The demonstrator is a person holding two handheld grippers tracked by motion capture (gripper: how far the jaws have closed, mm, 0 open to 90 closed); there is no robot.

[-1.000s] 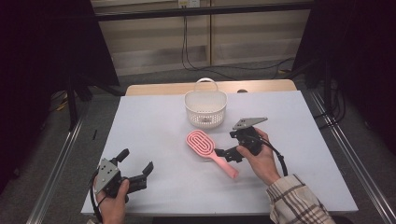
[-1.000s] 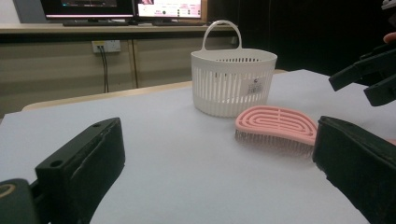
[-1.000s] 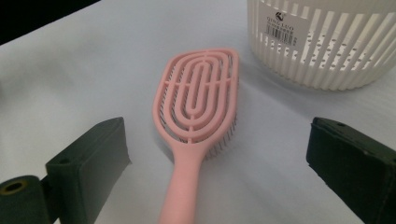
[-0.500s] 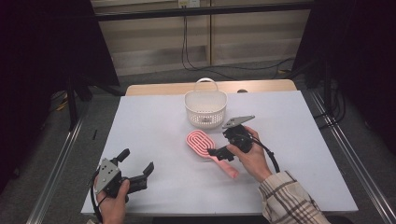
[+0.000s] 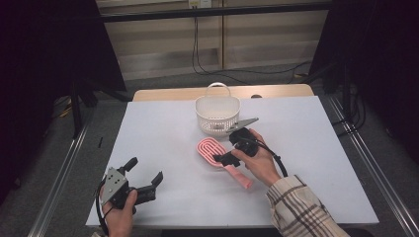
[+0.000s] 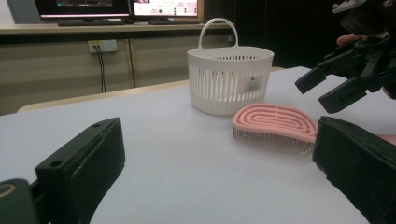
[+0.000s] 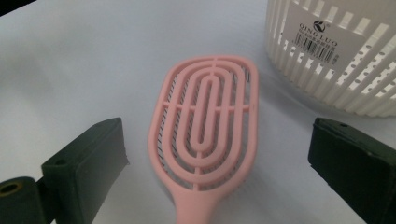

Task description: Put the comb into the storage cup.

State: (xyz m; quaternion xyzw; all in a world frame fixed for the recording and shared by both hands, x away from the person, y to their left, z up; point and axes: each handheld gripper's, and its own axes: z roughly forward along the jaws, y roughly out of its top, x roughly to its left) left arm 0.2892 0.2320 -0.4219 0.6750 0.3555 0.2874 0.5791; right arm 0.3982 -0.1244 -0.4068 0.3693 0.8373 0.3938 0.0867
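A pink hairbrush [image 5: 211, 149] lies flat on the white table [image 5: 316, 123], head toward a white slatted basket [image 5: 217, 114] with an upright handle. My right gripper [image 5: 227, 150] hovers open over the brush where head meets handle. In the right gripper view its jaws stand wide on either side of the brush head [image 7: 205, 121], with the basket [image 7: 336, 51] just beyond. My left gripper [image 5: 144, 170] rests open near the front left of the table, nothing between its jaws. The left gripper view looks across at the brush [image 6: 275, 121], basket [image 6: 231, 84] and right gripper [image 6: 336, 84].
Behind the table's far edge runs a wooden strip [image 5: 276, 91], then floor with cables. Metal rails [image 5: 365, 163] flank the table on both sides. Open tabletop stretches left of the brush and right of the basket.
My right gripper has moved left and forward from beside the brush to over it, jaws open. The left gripper, brush and basket have stayed put.
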